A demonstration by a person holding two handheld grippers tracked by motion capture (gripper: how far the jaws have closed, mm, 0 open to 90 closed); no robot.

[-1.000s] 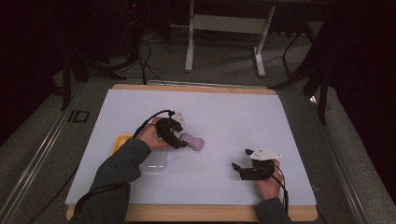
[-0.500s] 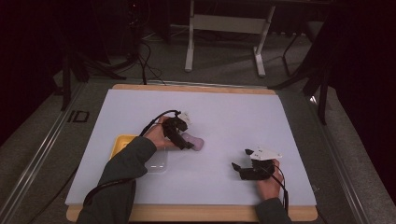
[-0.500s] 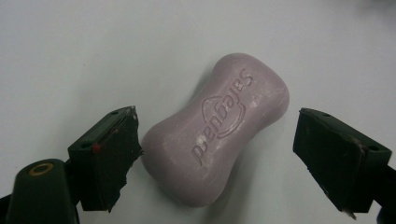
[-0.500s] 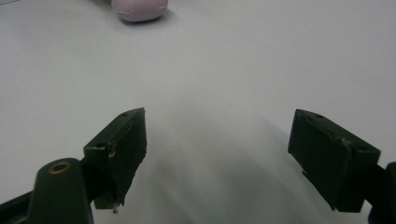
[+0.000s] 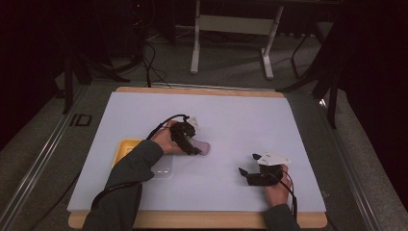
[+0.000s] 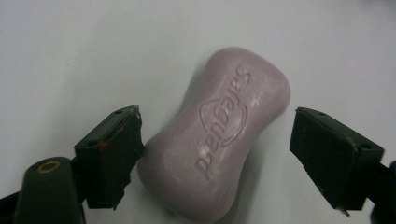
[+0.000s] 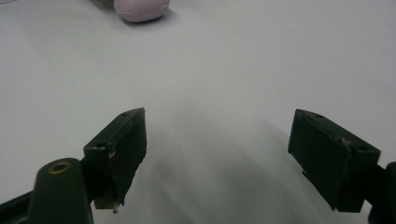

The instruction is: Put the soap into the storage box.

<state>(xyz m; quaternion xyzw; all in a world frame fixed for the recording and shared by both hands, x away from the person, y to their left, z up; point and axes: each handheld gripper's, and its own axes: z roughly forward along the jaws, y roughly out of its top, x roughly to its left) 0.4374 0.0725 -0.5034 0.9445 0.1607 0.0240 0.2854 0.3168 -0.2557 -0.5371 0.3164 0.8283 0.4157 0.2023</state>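
Note:
A lilac bar of soap (image 6: pixel 219 130) with an embossed brand name lies flat on the white table sheet (image 5: pixel 231 120). In the left gripper view my left gripper (image 6: pixel 217 158) is open around it: the left jaw touches the bar's side and the right jaw stands clear of it. From above, the left gripper (image 5: pixel 192 147) sits over the soap (image 5: pixel 203 147) near the table's middle. My right gripper (image 7: pixel 219 158) is open with nothing between its jaws, resting at the front right (image 5: pixel 246 172). The soap (image 7: pixel 141 9) lies far ahead of it.
A yellow tray (image 5: pixel 126 149) and a clear plastic lid (image 5: pixel 162 168) lie under my left forearm at the front left. The wooden table edge (image 5: pixel 192 219) runs along the front. Metal stand legs and cables stand on the floor beyond the table.
My left gripper has shifted a little right and forward over the soap, and the soap has moved slightly right. The right gripper has stayed still.

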